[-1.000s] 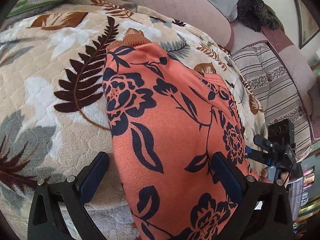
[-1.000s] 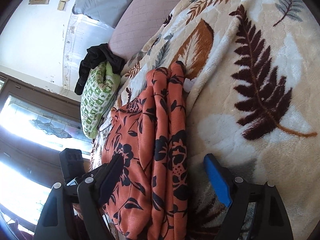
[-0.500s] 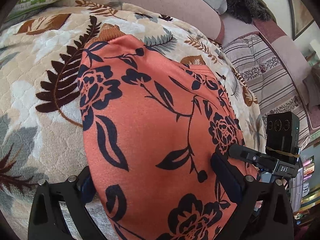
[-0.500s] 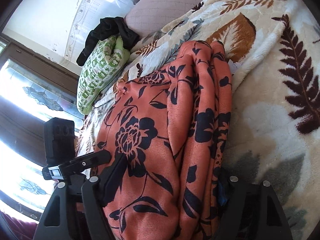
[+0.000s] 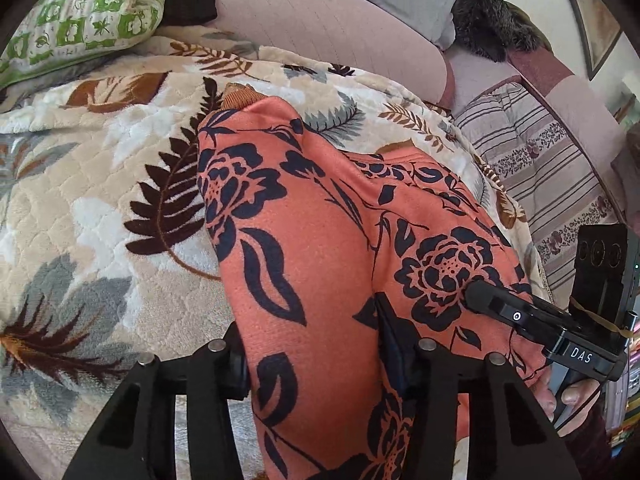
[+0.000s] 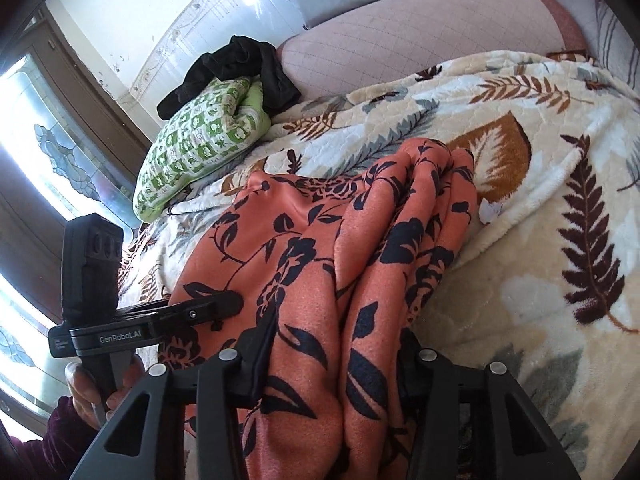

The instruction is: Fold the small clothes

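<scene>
An orange garment with dark navy flowers (image 5: 320, 240) lies on a cream leaf-print blanket (image 5: 100, 200). Its ribbed orange cuff (image 5: 240, 96) points away from me. My left gripper (image 5: 316, 344) is shut on the near edge of the garment, cloth bunched between its fingers. In the right wrist view the same garment (image 6: 340, 260) shows in lengthwise folds. My right gripper (image 6: 332, 364) is shut on its other near edge. Each gripper shows in the other's view, the right gripper (image 5: 520, 320) and the left gripper (image 6: 160, 320), close together.
A green and white patterned pillow (image 5: 80, 16) and dark clothing (image 6: 240, 68) lie at the blanket's far left. A pink sofa back (image 5: 320, 20) runs behind. A striped cushion (image 5: 540, 168) lies to the right. A bright window (image 6: 32, 160) is at the left.
Both grippers moved onto the near edge of the garment and closed on it. The cloth is now gathered between each pair of fingers and the two grippers are closer together.
</scene>
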